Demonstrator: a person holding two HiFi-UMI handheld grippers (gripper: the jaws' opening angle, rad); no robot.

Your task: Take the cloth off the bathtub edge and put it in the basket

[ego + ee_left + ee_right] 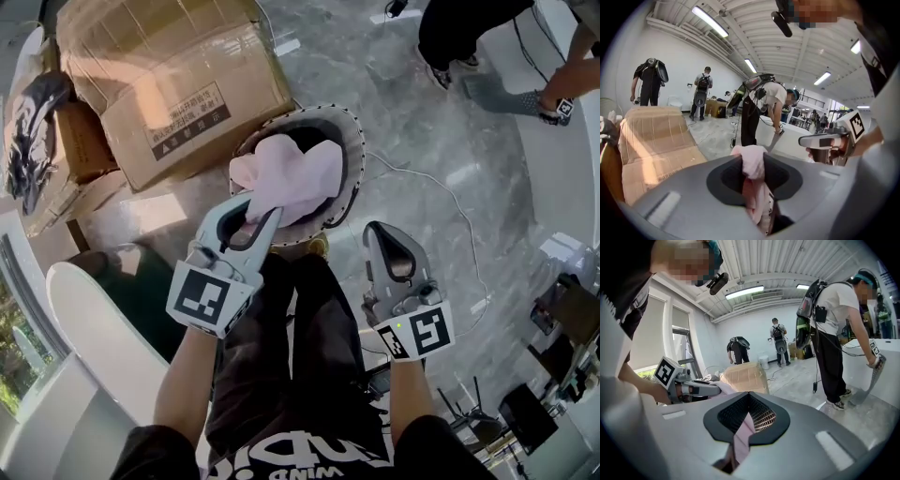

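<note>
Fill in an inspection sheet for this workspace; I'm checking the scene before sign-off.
surface: grey marbled floor; no table seen.
job's things: pink cloth lies over the mouth of the basket.
clutter: cardboard box against the basket; dark bundle at far left.
grippers: left gripper shut on the cloth's near end; right gripper shut, empty, beside the basket.
cables: white cable runs across the floor right of the basket.
surroundings: another person's legs at top right; more people farther off in the gripper views.
</note>
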